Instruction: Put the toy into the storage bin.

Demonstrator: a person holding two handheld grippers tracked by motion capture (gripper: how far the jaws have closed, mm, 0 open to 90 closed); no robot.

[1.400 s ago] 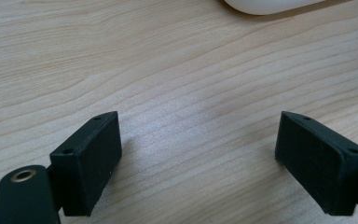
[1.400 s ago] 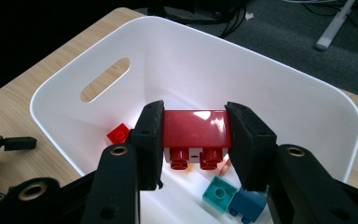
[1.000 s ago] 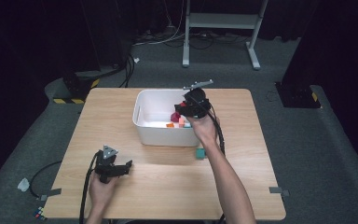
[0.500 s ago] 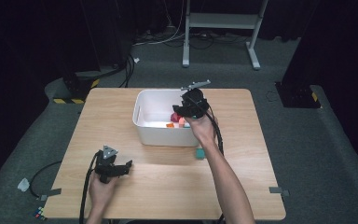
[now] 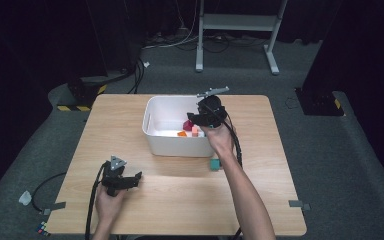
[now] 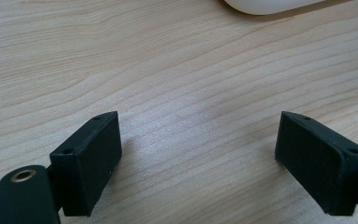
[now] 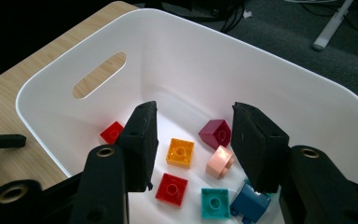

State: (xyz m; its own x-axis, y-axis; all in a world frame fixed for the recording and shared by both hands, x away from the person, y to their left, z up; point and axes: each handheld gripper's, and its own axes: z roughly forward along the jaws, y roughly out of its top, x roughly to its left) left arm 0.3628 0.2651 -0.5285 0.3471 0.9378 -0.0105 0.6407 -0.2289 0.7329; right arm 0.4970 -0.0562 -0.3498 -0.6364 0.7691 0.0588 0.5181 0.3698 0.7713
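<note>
A white bin (image 5: 166, 143) stands mid-table. My right gripper (image 5: 196, 120) hangs over its right half, open with nothing between the jaws. In the right gripper view the gripper (image 7: 195, 116) looks down at loose bricks on the bin (image 7: 270, 88) floor: an orange one (image 7: 180, 152), a magenta one (image 7: 215, 133), a pink one (image 7: 220, 161), two red ones (image 7: 171, 188), a teal one (image 7: 215, 202) and a blue one (image 7: 249, 201). My left gripper (image 5: 134, 179) rests near the front left of the table, open over bare wood (image 6: 200, 140).
A teal brick (image 5: 214, 164) lies on the table just in front of the bin, beside the right forearm. The bin's corner (image 6: 270, 4) shows at the top of the left gripper view. Cables trail from both grippers. Dark floor surrounds the table.
The right gripper has barely shifted above the bin; a pink brick now shows on the bin floor below it. The left gripper has stayed put.
</note>
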